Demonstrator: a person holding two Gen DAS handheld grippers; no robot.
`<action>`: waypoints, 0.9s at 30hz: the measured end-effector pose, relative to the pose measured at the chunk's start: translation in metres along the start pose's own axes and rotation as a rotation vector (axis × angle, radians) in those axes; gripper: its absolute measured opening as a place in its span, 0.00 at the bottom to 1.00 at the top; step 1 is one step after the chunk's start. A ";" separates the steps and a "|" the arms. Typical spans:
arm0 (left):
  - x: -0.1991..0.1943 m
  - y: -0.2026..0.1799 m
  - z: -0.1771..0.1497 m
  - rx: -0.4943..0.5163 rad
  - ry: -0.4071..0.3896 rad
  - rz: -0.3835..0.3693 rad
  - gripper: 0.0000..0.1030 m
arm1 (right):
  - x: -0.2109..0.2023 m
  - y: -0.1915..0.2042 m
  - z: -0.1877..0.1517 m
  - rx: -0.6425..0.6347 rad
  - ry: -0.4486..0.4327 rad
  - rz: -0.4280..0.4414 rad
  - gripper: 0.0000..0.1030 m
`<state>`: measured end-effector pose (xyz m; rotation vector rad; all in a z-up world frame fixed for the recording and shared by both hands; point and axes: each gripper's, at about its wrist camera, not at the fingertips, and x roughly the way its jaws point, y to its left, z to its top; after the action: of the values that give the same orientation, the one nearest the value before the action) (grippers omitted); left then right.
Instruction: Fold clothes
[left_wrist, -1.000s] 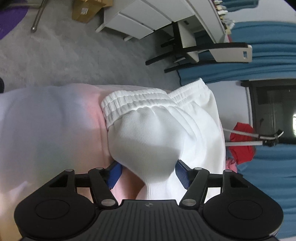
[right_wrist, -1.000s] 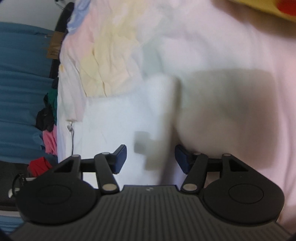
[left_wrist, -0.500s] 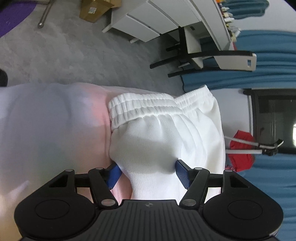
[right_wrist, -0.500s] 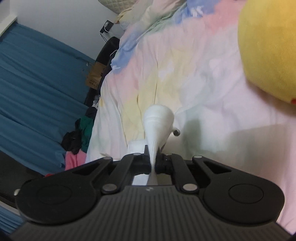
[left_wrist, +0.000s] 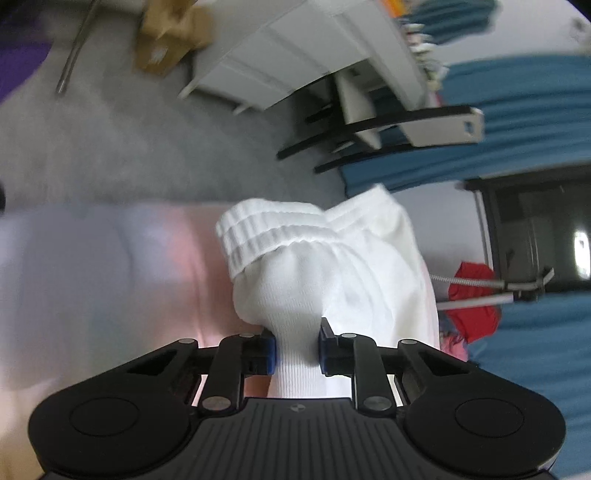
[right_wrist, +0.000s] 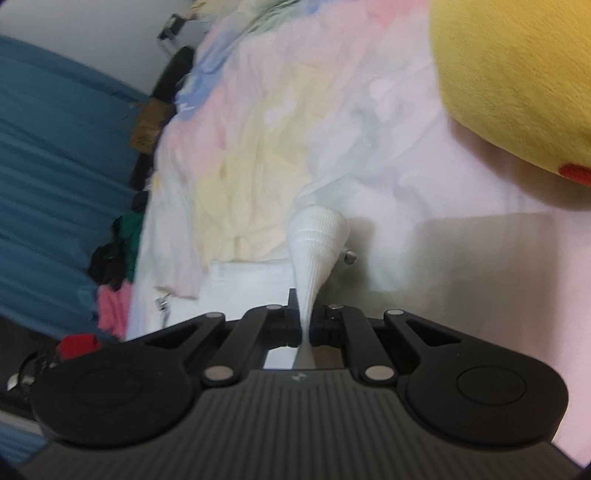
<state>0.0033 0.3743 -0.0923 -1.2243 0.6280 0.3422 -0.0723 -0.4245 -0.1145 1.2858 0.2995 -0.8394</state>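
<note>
White ribbed shorts (left_wrist: 332, 280) with a gathered elastic waistband bunch between both jaws; left gripper (left_wrist: 295, 350) and right gripper (right_wrist: 303, 325) clamp the fabric.

— We see white ribbed knit cloth shorts (left_wrist: 325, 280), matt, with a gathered elastic waistband.

— Our matt black plastic tongs (left_wrist: 295, 349) carry blue pads; the pastel cotton bed sheet (right_wrist: 258, 140) looks soft, the yellow plush toy (right_wrist: 517, 74) fuzzy.
</note>
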 end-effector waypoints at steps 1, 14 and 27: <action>-0.009 -0.006 0.000 0.029 -0.003 -0.003 0.20 | -0.004 0.001 0.001 -0.026 0.001 0.004 0.06; -0.033 0.012 0.012 0.248 0.131 0.198 0.22 | -0.017 -0.049 0.015 -0.172 0.103 -0.063 0.06; -0.097 -0.041 -0.013 0.622 -0.029 0.216 0.86 | -0.064 -0.010 0.018 -0.396 0.049 0.014 0.55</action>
<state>-0.0535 0.3569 -0.0039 -0.5580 0.7704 0.3111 -0.1268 -0.4171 -0.0762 0.9380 0.4702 -0.6955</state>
